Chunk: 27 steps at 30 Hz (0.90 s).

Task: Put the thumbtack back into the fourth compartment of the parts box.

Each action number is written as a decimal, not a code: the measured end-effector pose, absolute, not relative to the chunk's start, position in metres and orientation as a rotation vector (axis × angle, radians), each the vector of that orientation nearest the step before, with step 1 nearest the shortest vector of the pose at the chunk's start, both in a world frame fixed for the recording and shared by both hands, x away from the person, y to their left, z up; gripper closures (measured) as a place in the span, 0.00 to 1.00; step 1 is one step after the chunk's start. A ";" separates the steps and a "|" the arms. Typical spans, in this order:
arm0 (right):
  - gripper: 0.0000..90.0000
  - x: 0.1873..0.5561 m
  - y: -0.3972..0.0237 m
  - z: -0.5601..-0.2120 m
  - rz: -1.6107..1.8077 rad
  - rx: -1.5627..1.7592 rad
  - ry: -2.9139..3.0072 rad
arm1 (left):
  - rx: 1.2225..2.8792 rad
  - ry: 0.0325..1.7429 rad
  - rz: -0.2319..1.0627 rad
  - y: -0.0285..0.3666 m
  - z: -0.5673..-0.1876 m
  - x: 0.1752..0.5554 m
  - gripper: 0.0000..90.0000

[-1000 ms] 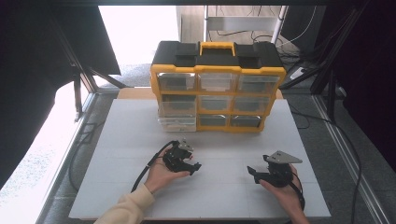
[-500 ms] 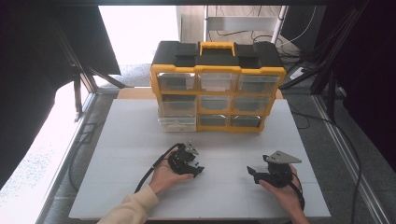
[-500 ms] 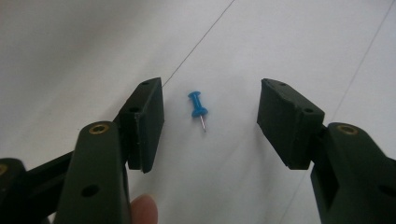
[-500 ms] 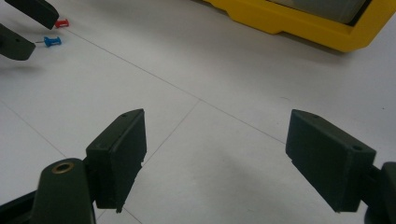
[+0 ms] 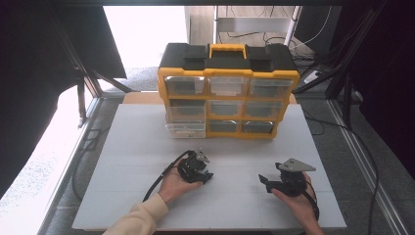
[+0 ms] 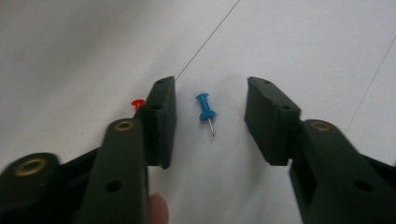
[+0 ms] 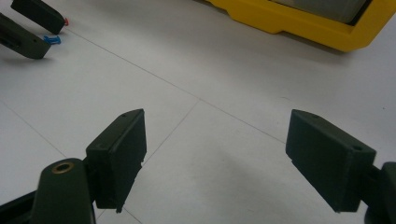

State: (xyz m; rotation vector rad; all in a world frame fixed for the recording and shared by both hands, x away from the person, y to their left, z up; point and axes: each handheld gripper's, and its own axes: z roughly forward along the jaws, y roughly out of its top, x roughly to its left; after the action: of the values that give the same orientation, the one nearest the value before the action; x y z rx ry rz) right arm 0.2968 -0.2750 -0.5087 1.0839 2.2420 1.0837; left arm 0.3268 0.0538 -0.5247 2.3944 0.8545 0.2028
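Observation:
A blue push pin point(image 6: 204, 106) lies on the white table top between the jaws of my left gripper point(image 6: 209, 83). The jaws have just been closing around it, but neither pad touches it, so the gripper is open. A red push pin point(image 6: 137, 102) lies just outside the left jaw, partly hidden by it. In the high view my left gripper point(image 5: 201, 172) sits at the table's middle front. My right gripper point(image 5: 265, 182) rests to its right, open with nothing between its jaws point(image 7: 215, 135). From there I see the blue pin point(image 7: 52, 39) and red pin point(image 7: 66, 21) by the left gripper's fingertips point(image 7: 28, 39).
A yellow and black drawer organizer point(image 5: 227, 90) stands at the back of the white table board point(image 5: 147, 142). Its bottom left drawer point(image 5: 186, 129) seems to stick out a little. Dark frame posts stand to both sides, and a cable trails from each gripper.
My left gripper has shifted slightly to the right over the table. The right hand has stayed where it was.

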 end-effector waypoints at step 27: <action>0.23 0.297 -0.274 -0.510 1.076 1.082 2.249 | 2.377 0.848 0.205 0.058 -0.525 0.330 0.92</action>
State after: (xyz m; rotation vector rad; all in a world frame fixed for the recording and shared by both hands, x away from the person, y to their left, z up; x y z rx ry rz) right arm 0.2970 -0.2743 -0.5101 1.0821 2.2488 1.0758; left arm 0.3298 0.0578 -0.5248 2.3767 0.8481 0.2054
